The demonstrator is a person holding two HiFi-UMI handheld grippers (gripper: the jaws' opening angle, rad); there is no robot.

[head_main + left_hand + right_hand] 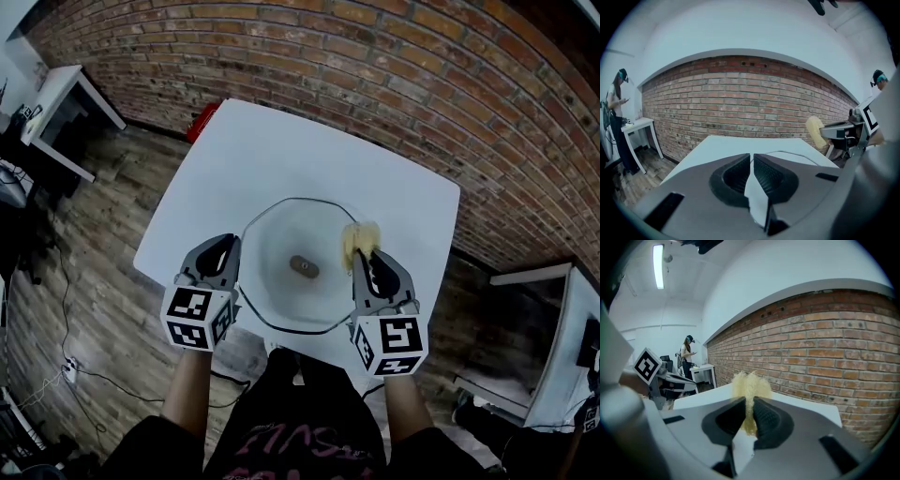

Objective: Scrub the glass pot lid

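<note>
Both tongs flank the glass pot lid (274, 295) in the head view. The left gripper (232, 244) sits at its left rim and the right gripper (367, 256) at its right rim, clamped on a yellow scrubber (359, 240) that lies over the glass. The lid, with a dark knob (303, 267) at its centre, is over the near part of the white table (281, 155).

In the left gripper view the jaws are together. The lid's rim runs right up to their tips, but I cannot tell whether they pinch it.

In the right gripper view the jaws squeeze the scrubber, whose fluffy top sticks up above them.
</note>
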